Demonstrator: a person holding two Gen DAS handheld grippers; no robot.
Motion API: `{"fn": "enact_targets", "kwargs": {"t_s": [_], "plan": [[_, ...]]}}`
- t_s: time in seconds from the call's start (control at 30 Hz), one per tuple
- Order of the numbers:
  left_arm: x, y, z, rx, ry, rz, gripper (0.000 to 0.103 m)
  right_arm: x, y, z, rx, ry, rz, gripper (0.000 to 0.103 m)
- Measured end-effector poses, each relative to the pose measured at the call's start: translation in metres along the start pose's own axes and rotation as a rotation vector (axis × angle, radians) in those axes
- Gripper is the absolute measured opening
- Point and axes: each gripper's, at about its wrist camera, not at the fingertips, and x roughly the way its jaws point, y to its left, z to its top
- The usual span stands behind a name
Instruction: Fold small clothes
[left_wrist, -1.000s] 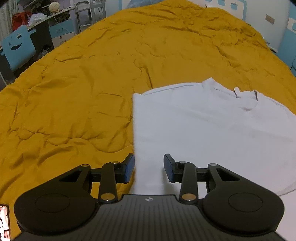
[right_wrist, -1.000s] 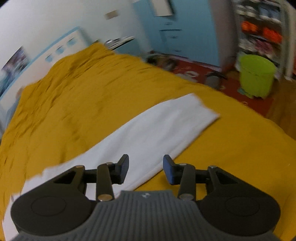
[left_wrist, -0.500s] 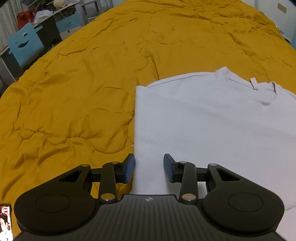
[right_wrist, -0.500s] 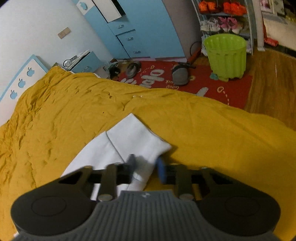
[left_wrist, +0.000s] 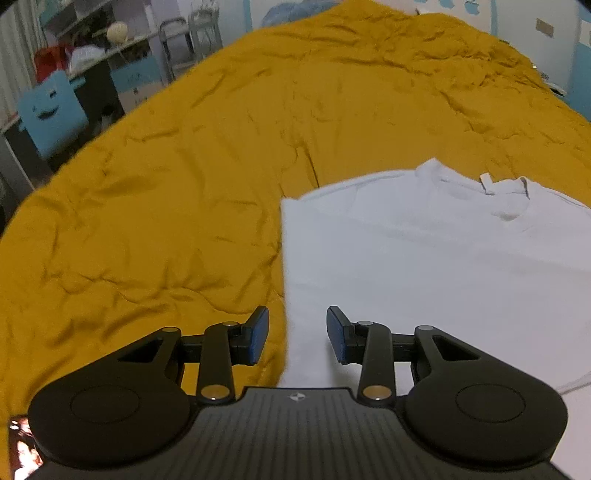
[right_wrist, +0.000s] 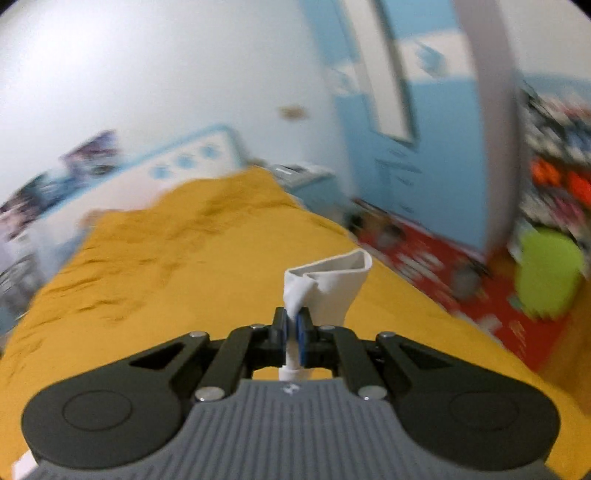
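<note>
While lying flat across the lower right of the left wrist view, white cotton T-shirt (left_wrist: 436, 266) with ribbed collar and neck tag toward the upper right, straight folded edge running down the middle of the frame. Left gripper (left_wrist: 297, 334) hovering low at bottom centre, blue-padded jaws spread apart and holding nothing, that folded edge sitting between them but not pinched. Wrinkled mustard-yellow quilted bedspread (left_wrist: 166, 192) filling the rest; blue chair with a smiling face (left_wrist: 50, 110) at upper left beside a cluttered desk. Little different from half a second ago on this side: same released stance, shirt slightly farther up the frame. Moving to the right wrist view, heavy motion blur everywhere. Right gripper (right_wrist: 292, 334) clenched at lower centre on a bunched piece of the white cotton T-shirt (right_wrist: 328, 284), most likely a sleeve or side flap, cloth standing up from the pads in a curled loop above the mustard-yellow quilted bedspread (right_wrist: 177, 266). Half a second ago that flap still lay on the bed with the jaws only closing around it; now raised clear and swinging, camera tipped up toward the wall and blue wardrobe (right_wrist: 417, 155), lime-green bin (right_wrist: 546, 277) smeared at right. Judged meaning: grasp secured, fold of this flap across the shirt body under way, left side apparently waiting to steady the opposite edge.
</note>
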Motion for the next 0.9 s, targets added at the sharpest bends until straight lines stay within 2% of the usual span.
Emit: {"fn": "enact_targets", "kwargs": {"t_s": [0.23,0.37,0.43,0.53,0.7,0.8,0.9], "plan": [[-0.031,0.023,-0.002,-0.051,-0.063,-0.056,0.044,-0.058,0.161,0.026,-0.103,-0.056,0.242,0.000],[-0.044,0.042,-0.002,-0.086,-0.092,-0.091,0.044,-0.070,0.240,0.014,-0.117,-0.032,0.344,0.000],[-0.048,0.051,-0.002,-0.096,-0.100,-0.104,0.044,-0.073,0.277,0.000,-0.127,-0.012,0.368,0.000],[-0.051,0.060,-0.003,-0.101,-0.116,-0.107,0.044,-0.070,0.326,-0.038,-0.156,0.031,0.361,0.000],[-0.045,0.078,-0.004,-0.169,-0.102,-0.166,0.041,-0.054,0.398,-0.134,-0.140,0.172,0.382,0.000],[-0.040,0.086,-0.006,-0.197,-0.090,-0.199,0.039,-0.042,0.432,-0.196,-0.175,0.229,0.375,0.000],[-0.035,0.092,-0.011,-0.232,-0.099,-0.275,0.039,-0.018,0.450,-0.251,-0.157,0.318,0.394,0.000]]}}
